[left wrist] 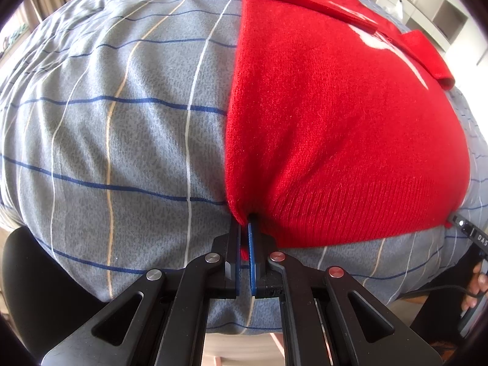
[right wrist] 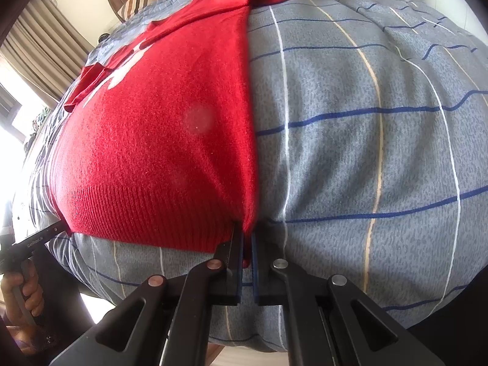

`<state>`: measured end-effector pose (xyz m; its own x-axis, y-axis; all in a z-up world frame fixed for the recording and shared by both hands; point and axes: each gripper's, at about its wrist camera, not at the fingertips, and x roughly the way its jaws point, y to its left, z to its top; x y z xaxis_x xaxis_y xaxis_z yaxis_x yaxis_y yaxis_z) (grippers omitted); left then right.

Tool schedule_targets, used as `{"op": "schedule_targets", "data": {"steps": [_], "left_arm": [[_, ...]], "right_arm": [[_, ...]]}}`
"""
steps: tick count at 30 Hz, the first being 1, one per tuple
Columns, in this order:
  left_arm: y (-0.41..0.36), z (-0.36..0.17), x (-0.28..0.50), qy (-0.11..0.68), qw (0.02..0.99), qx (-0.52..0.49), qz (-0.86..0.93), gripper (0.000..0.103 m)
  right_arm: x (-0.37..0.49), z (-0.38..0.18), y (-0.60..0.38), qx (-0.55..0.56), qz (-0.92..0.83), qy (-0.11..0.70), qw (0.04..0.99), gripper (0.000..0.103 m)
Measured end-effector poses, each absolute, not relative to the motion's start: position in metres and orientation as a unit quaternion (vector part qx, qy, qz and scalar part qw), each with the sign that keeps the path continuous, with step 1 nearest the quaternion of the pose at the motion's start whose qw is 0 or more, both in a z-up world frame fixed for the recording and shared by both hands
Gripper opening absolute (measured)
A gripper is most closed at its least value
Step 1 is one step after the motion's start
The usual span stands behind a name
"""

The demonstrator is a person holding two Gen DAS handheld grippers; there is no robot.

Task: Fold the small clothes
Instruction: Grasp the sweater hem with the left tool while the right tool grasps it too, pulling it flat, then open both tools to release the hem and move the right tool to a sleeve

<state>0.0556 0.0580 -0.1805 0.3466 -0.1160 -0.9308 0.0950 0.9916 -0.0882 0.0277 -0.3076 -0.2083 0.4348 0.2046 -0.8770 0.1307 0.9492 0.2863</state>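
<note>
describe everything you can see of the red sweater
The red knitted sweater looks like soft, fuzzy wool, with a ribbed hem band and a white motif on the chest. It lies flat on the grey checked bed cover, both sleeves folded in across the body. The left hand-held gripper is shut on one bottom hem corner and the right hand-held gripper on the other.

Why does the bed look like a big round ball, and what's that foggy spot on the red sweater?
Both wrist views use fisheye lenses, so the flat bedspread bulges and corners go dark; in the right wrist view, a pale smudge blurs the red sweater, and window glare whitens the left edge.
</note>
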Motion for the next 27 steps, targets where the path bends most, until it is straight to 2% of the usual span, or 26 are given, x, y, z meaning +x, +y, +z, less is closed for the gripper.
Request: {"op": "schedule_targets", "data": {"steps": [15,16,17,18,19,20,22,24,27], "left_arm": [[0.053,-0.176,0.052,0.567,0.822,0.007,-0.056,0.006],[0.051,-0.174,0.05,0.567,0.822,0.015,-0.054,0.011],[0.05,-0.171,0.047,0.568,0.821,0.024,-0.051,0.024],[0.05,-0.166,0.042,0.57,0.82,0.033,-0.047,0.036],[0.051,-0.161,0.037,0.572,0.818,0.039,-0.043,0.062],[0.053,-0.154,0.031,0.569,0.821,0.042,-0.042,0.069],[0.062,-0.137,0.019,0.554,0.831,0.045,-0.041,0.07],[0.074,-0.12,0.013,0.533,0.844,0.043,-0.028,0.071],[0.092,-0.099,0.019,0.503,0.864,0.018,-0.005,0.071]], "right_arm": [[0.028,-0.208,-0.306,0.158,0.023,0.533,0.831,0.005],[0.027,-0.207,-0.306,0.161,0.028,0.536,0.828,0.008],[0.026,-0.205,-0.308,0.165,0.036,0.542,0.823,0.014],[0.023,-0.202,-0.311,0.168,0.044,0.552,0.816,0.026],[0.019,-0.2,-0.315,0.167,0.051,0.565,0.806,0.031],[0.015,-0.195,-0.319,0.163,0.057,0.575,0.799,0.038],[0.008,-0.176,-0.327,0.125,0.047,0.583,0.802,0.045],[0.011,-0.148,-0.333,0.04,0.007,0.573,0.819,0.058],[0.042,-0.098,-0.326,-0.056,-0.009,0.516,0.855,0.061]]}}
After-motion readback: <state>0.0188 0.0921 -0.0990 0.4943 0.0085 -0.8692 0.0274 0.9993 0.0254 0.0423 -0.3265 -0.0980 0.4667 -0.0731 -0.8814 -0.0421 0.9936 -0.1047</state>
